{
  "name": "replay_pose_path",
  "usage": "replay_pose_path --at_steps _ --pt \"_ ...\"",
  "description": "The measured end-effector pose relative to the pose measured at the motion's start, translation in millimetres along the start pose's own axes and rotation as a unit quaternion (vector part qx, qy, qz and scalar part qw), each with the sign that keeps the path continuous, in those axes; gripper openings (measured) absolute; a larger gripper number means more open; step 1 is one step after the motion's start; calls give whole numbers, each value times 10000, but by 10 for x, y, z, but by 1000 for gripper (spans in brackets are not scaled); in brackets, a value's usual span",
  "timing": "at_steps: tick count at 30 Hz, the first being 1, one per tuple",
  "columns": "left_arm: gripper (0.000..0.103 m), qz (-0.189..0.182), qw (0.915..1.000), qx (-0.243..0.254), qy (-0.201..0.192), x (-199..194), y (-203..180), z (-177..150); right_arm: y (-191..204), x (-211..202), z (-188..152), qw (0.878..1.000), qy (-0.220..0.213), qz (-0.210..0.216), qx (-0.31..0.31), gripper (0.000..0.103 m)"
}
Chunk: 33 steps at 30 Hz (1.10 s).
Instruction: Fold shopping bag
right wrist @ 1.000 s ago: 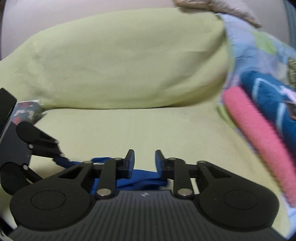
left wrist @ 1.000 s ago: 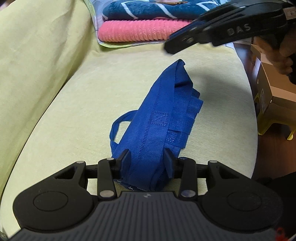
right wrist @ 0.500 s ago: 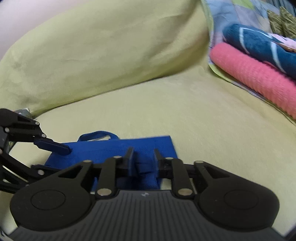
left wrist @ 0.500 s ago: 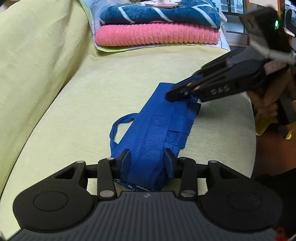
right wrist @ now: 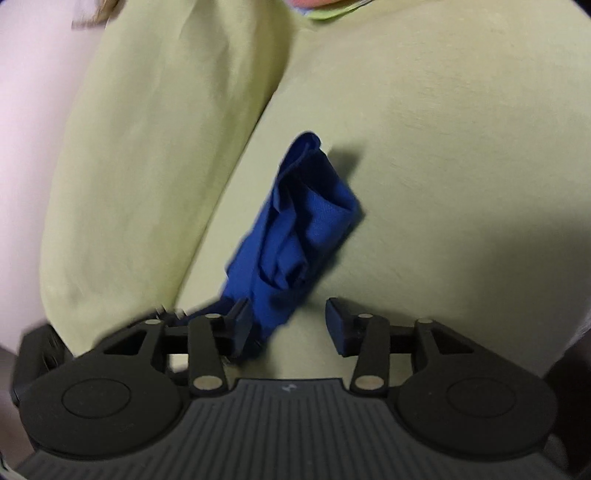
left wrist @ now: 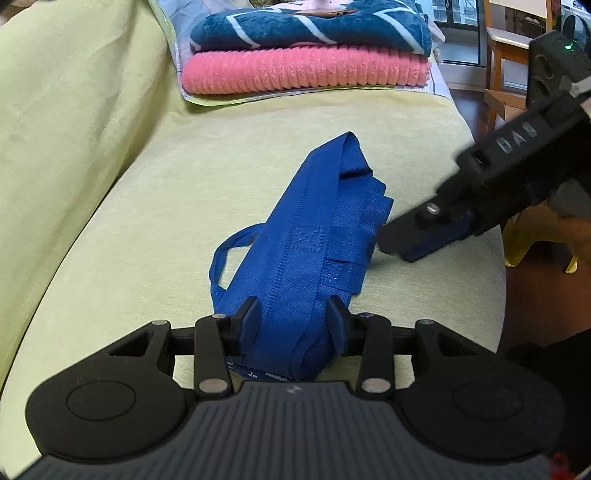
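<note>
My left gripper (left wrist: 294,319) is clamped on the near end of the blue bag (left wrist: 317,236), which lies folded lengthwise on the green sofa seat (left wrist: 155,206), pointing away from me toward the stacked towels (left wrist: 306,48). My right gripper (right wrist: 288,321) stands with its jaws apart; in its own view the bag's end lies between them, against the left finger (right wrist: 242,317), clear of the right one.

sofa (left wrist: 147,206) – yellow-green | towels – pink (left wrist: 306,70) under teal (left wrist: 310,27)
</note>
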<state>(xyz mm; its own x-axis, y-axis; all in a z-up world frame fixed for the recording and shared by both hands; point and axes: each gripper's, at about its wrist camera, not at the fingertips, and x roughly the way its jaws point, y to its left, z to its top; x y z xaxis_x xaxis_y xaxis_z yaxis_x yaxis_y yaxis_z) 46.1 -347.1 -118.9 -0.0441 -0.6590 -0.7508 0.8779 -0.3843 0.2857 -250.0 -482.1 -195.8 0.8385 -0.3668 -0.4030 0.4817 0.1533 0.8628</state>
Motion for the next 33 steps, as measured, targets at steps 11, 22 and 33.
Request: replay_pose_path --at_steps 11,22,33 --pt "45 -128 9999 -16 -93 6 45 -32 293 334 -57 9964 -491 -628 293 54" --pt "50 104 9989 465 -45 73 -159 -42 583 470 -16 9861 -486 -1252 -982 33" --pt "50 73 9988 484 -59 60 -139 -57 375 266 203 9956 -252 -887 168 39"
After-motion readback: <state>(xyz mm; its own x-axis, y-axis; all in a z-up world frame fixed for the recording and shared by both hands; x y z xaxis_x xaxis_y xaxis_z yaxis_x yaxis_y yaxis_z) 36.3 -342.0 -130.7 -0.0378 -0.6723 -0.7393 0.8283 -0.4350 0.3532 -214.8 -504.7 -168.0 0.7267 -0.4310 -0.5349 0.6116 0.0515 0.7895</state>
